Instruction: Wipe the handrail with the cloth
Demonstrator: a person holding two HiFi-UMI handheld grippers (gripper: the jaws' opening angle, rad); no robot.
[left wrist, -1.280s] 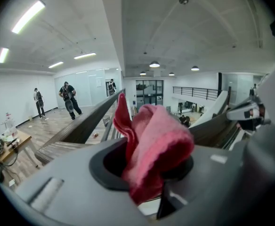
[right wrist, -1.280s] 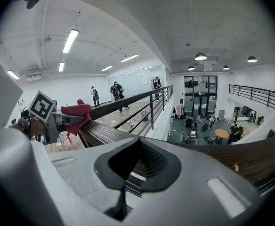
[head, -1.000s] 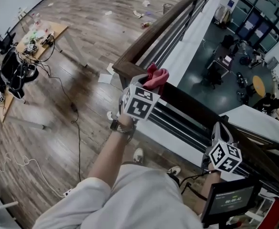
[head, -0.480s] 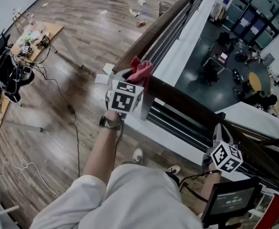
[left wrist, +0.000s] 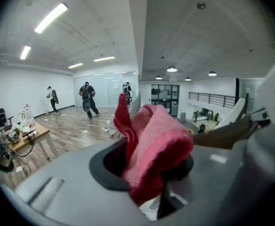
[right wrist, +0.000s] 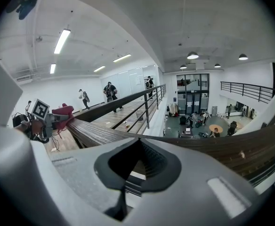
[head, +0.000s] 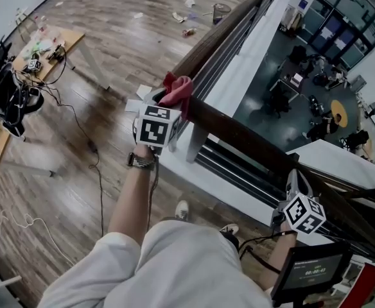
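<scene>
The left tongs (left wrist: 146, 175) were pinching a pink-red cloth (left wrist: 152, 142), which bunched up thickly between their tips and stood out above them. In the head view the cloth sat at the corner of the dark wooden handrail (head: 252, 143), where one length ran off toward the far end of the room and the other ran to the right past the person's body. The cloth looked to be touching the top of the rail at that corner, though the contact itself was hard to make out. The left arm was stretched forward, with a watch (head: 140, 162) on the wrist.

The right tongs (right wrist: 136, 172) were pressed together with nothing between them. They were well apart from the cloth, further along the same rail and very near its top edge, on the right.

Below the rail lay a lower hall (head: 303, 82) with furniture. On the near side was a wooden floor (head: 78, 165) with trailing cables, and a counter (head: 69, 40) cluttered with gear stood at the far left. A small screen (head: 309, 271) showed at the bottom right.
</scene>
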